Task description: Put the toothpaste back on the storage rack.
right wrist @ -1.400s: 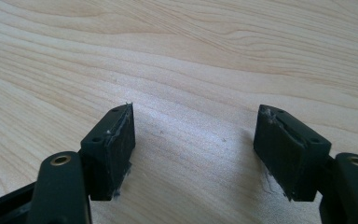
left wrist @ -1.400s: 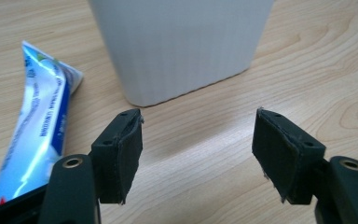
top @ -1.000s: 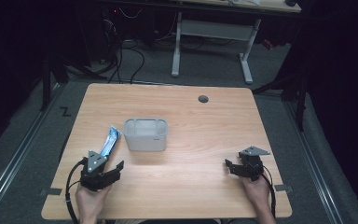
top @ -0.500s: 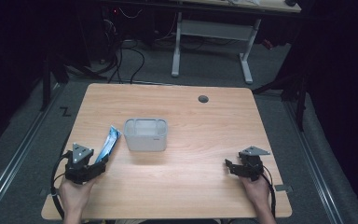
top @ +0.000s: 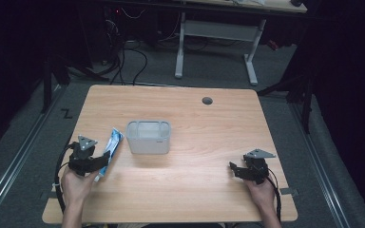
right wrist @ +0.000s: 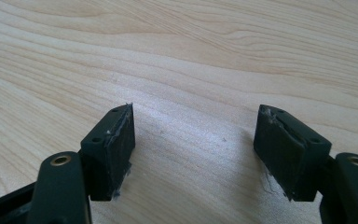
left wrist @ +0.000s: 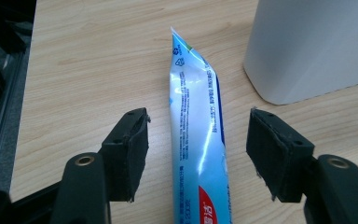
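Left gripper view showed the left gripper [left wrist: 198, 154], fingers [left wrist: 129, 154] just widened, straddling an untouched toothpaste tube [left wrist: 198, 135]; closing off-centre could skid the slick tube away.

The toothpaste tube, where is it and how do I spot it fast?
Start at the wooden table and find the pale grey tub near its middle. Just left of the tub lies the toothpaste tube, flat on the wood between the open jaws of the left gripper. It is the one shiny blue-and-white thing there.
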The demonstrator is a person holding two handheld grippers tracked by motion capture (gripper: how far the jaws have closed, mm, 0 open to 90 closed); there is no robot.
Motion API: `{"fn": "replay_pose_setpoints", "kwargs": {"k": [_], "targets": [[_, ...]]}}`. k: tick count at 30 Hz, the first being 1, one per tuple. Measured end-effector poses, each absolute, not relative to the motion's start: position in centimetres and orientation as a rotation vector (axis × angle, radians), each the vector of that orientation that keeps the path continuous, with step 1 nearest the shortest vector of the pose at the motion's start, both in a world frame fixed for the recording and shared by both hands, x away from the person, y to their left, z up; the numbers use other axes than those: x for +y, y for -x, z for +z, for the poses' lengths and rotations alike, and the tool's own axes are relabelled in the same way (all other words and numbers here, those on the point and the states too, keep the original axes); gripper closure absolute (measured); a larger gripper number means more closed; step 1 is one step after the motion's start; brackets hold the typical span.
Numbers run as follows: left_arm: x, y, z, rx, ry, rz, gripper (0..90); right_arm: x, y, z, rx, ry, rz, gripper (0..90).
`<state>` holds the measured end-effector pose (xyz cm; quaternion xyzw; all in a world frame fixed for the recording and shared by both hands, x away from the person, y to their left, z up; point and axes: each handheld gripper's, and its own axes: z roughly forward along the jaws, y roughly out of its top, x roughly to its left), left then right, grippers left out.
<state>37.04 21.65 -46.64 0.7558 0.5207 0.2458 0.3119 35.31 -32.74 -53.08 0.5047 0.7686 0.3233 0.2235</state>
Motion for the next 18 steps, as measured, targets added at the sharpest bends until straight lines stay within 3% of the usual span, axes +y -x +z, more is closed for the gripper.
{"fn": "replay_pose_setpoints", "kwargs": {"k": [18], "targets": [[20.2, -40.6, -47.5, 1.385, -2.099, 0.566, 34.1, -32.7, -35.3, -53.1, 2.123, -1.393, 0.890, 29.2]]}}
